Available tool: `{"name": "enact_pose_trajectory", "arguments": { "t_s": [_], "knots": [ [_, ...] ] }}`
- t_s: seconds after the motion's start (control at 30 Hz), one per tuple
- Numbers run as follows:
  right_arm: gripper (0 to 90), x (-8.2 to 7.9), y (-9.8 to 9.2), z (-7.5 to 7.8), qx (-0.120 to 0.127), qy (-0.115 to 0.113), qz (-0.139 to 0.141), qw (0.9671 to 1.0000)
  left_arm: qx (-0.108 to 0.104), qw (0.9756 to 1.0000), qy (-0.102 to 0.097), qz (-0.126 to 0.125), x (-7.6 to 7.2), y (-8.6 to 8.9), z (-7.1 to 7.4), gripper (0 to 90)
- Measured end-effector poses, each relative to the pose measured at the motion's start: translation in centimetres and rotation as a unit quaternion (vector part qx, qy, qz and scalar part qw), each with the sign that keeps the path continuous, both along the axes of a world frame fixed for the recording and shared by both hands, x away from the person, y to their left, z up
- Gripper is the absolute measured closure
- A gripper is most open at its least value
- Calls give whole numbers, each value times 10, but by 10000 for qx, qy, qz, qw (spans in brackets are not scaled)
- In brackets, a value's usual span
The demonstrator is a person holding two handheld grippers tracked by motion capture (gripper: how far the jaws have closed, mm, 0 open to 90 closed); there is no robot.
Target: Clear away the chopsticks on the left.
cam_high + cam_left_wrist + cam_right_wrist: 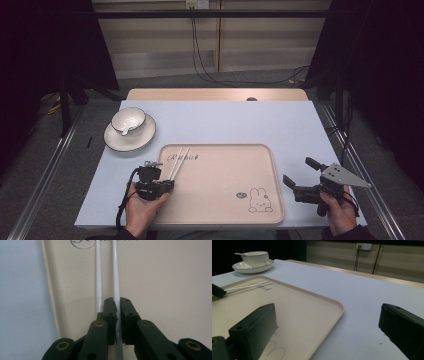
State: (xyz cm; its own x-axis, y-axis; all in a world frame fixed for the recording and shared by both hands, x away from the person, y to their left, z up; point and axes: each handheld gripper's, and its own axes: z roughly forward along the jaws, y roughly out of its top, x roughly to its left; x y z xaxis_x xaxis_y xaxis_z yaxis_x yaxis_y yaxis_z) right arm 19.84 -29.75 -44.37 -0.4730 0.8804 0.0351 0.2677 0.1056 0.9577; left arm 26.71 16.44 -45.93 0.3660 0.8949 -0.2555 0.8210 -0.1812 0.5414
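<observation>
Two white chopsticks [178,161] lying side by side on the left part of a beige tray [220,210], tips pointing up toward the printed lettering [183,157], near ends at the left gripper [169,184]. Likely light, thin, stiff and smooth; probably slippery between hard pads and prone to rolling or pivoting if caught off-centre. Best taken near the thick end, square across the shaft, ideally both sticks together so neither swings loose. In the left gripper view, jaws closed nearly all the way, pinching the right-hand chopstick [116,277] between the pads, shaft running straight ahead out of the grip; the other chopstick [98,277] passing just outside the left jaw, touching or almost touching it, not clamped. Hard to tell whether the held stick is lifted or resting flat on the tray. Risk, as a judgement: one stick gripped alone may drag or nudge its neighbour, and a long shaft held at one end will droop or twist under a light bump. Right gripper [299,174] held over the table just beyond the tray's right edge, well apart from the chopsticks, jaws spread wide with nothing between them. Bowl [128,120] with a spoon [126,131] in it, standing on a saucer [130,142] off the tray's far left corner.
</observation>
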Motion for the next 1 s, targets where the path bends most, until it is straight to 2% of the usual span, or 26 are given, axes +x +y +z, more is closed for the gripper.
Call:
{"name": "enact_pose_trajectory", "arguments": {
  "t_s": [0.27, 0.4, 0.47, 0.6, 0.7, 0.77, 0.83, 0.87, 1.0],
  "knots": [
    [12, 0, 0, 0, -8, 9, 24, 10000, 126, 9999, -104, -46, -2, -2, -1, 842],
    [12, 0, 0, 0, -5, 11, 24, 10000, 38, 9999, -63, -124, -1, -1, 0, 806],
    [12, 0, 0, 0, 2, 16, 19, 10000, 60, 9998, -72, -169, -2, -2, 0, 797],
    [12, 0, 0, 0, 8, 5, 13, 10000, 22, 9994, -152, -324, -1, 0, 1, 726],
    [12, 0, 0, 0, 13, 1, 12, 10000, -104, 9987, -305, -406, -2, 1, 4, 684],
    [12, 0, 0, 0, 10, 15, 16, 10000, -220, 9975, -442, -515, -3, 2, 8, 649],
    [12, 0, 0, 0, 10, 14, 14, 10000, -287, 9966, -497, -599, -5, 4, 11, 621],
    [12, 0, 0, 0, 9, 14, 15, 10000, -368, 9956, -578, -637, -6, 3, 13, 593],
    [12, 0, 0, 0, 29, 33, 8, 10000, -445, 9913, -851, -904, -11, 6, 22, 500]
  ]
}}
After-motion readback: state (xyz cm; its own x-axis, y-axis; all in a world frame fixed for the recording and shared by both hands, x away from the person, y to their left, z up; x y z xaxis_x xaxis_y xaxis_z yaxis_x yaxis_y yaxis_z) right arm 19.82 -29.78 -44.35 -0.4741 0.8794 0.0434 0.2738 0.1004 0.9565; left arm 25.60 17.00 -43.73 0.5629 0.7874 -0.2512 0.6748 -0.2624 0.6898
